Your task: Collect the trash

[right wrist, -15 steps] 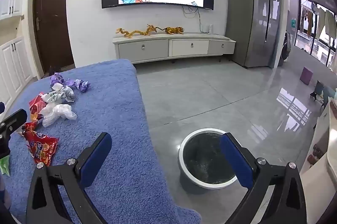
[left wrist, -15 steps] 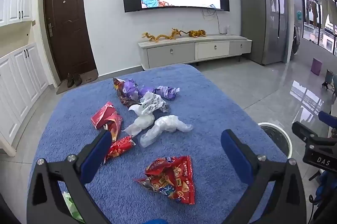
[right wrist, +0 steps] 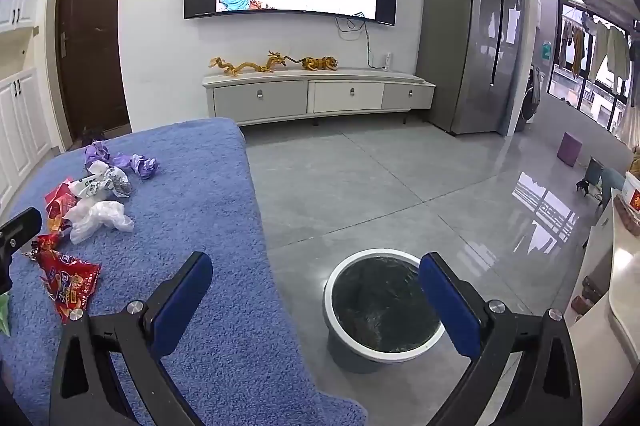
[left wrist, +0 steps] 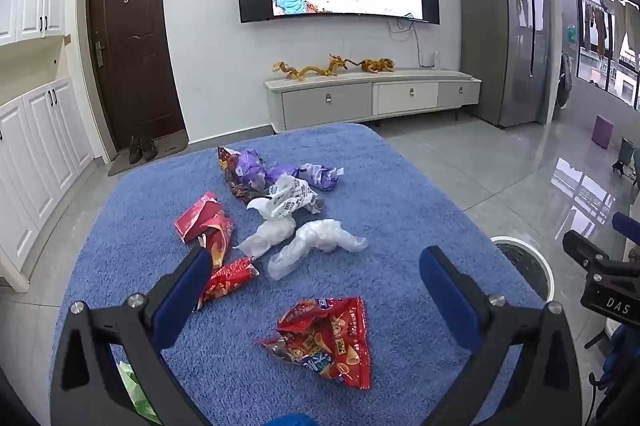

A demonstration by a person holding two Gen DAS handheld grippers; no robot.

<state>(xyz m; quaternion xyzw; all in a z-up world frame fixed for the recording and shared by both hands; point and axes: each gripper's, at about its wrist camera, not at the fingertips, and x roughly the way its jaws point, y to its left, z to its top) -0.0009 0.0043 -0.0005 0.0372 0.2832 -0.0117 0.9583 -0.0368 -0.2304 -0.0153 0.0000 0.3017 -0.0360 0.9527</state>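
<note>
Surface: a bench [left wrist: 400, 193] covered in blue pile fabric, on which all the litter is laid.
Green scrap [left wrist: 134, 392]: seen at the near left edge of the bench, partly hidden behind the left gripper's frame.
Red carton [left wrist: 196, 216]: crushed, at the left of the cluster, with an orange-red wrapper [left wrist: 218, 240] touching it on the near side.
Small red snack bag [left wrist: 228, 278]: lying just beside the left finger of the left gripper; contact cannot be judged.
Left gripper [left wrist: 314, 290]: held above the near part of the bench, jaws spread wide with nothing between them.
Large red snack bag [left wrist: 328, 340]: crumpled and flat, nearest the camera, seen between the two blue fingers and apart from the rest of the pile.
Clear plastic bags [left wrist: 316, 246]: two crumpled pieces side by side in the middle of the cluster.
White printed bag [left wrist: 286, 201]: bunched, just beyond the clear bags.
Purple wrappers [left wrist: 280, 171]: at the far end of the cluster, resting against a dark foil packet [left wrist: 234, 169].
Bin [right wrist: 384, 310]: round, white-rimmed, lined in black, standing on the grey tiled floor [right wrist: 360, 185] just right of the bench edge.
Right gripper [right wrist: 316, 294]: held over the bench edge and the bin, jaws wide apart and holding nothing.
Litter location: entirely on the bench; no item is seen in the bin.
</note>
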